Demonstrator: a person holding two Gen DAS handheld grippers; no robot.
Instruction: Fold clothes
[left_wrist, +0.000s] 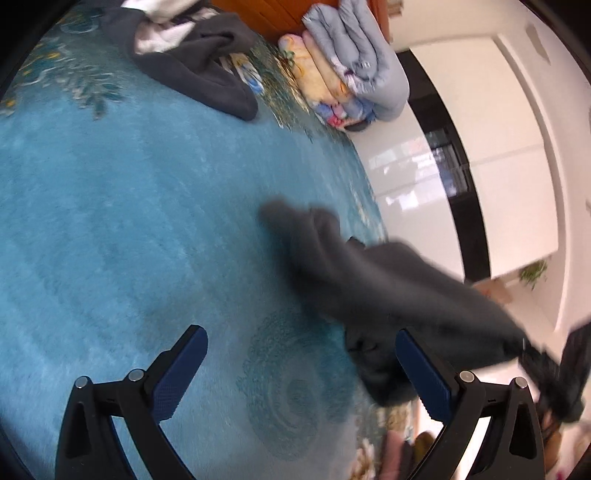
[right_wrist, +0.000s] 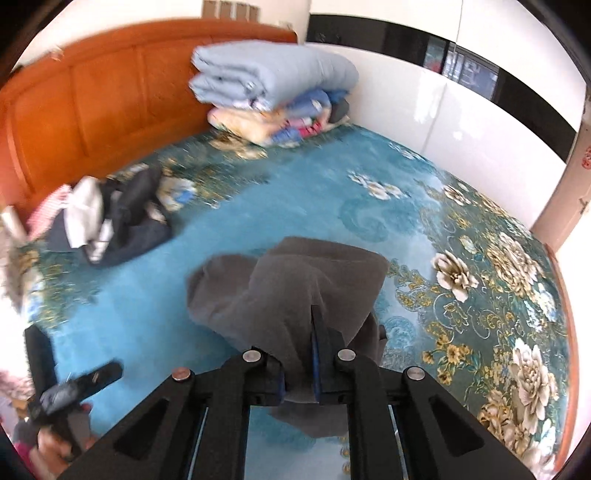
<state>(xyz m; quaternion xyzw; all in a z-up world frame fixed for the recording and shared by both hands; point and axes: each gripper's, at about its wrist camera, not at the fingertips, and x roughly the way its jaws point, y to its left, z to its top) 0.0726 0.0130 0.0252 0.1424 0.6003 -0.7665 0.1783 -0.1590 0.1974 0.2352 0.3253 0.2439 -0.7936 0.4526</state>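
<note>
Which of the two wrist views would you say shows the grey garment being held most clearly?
The right wrist view: the grey garment sits centred and fairly sharp, pinched in the right gripper. The left wrist view shows it motion-blurred, off to the right.
</note>
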